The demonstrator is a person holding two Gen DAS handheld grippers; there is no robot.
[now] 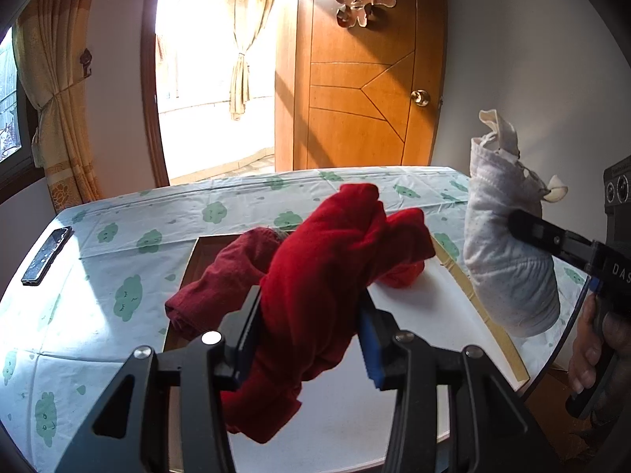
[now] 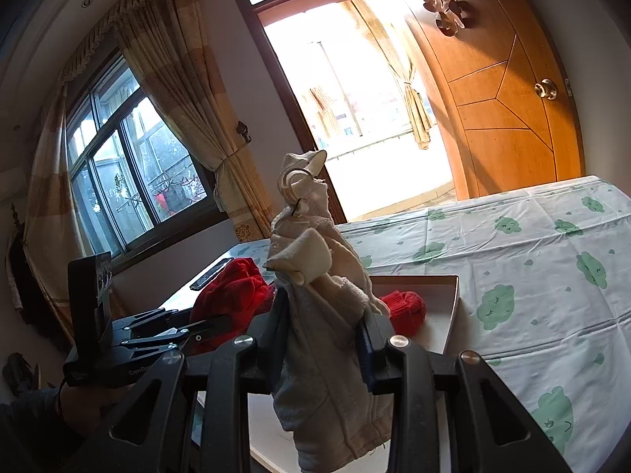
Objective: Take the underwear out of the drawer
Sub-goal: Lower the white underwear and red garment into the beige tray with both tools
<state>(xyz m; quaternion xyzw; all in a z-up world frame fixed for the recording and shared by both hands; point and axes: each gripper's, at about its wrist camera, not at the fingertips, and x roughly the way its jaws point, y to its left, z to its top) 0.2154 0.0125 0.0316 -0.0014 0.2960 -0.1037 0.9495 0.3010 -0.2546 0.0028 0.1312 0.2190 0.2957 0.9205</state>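
Observation:
My left gripper (image 1: 309, 339) is shut on a bright red undergarment (image 1: 335, 260), held bunched above the white drawer tray (image 1: 414, 315). A darker maroon garment (image 1: 221, 276) and a small red piece (image 1: 402, 272) lie in the tray. My right gripper (image 2: 323, 339) is shut on a white padded undergarment (image 2: 315, 276) that stands up between its jaws. In the left wrist view that white garment (image 1: 508, 252) hangs at the right, clamped by the right gripper (image 1: 524, 228). The right wrist view shows the left gripper (image 2: 221, 325) with the red garment (image 2: 232, 295) at left, and the tray (image 2: 445, 315) behind.
The tray rests on a table with a white cloth printed with green clouds (image 1: 118, 244). A black phone (image 1: 47, 254) lies near the table's left edge. A wooden door (image 1: 355, 98), an open doorway and curtained windows (image 2: 134, 165) stand behind. A hand (image 1: 591, 351) holds the right gripper's handle.

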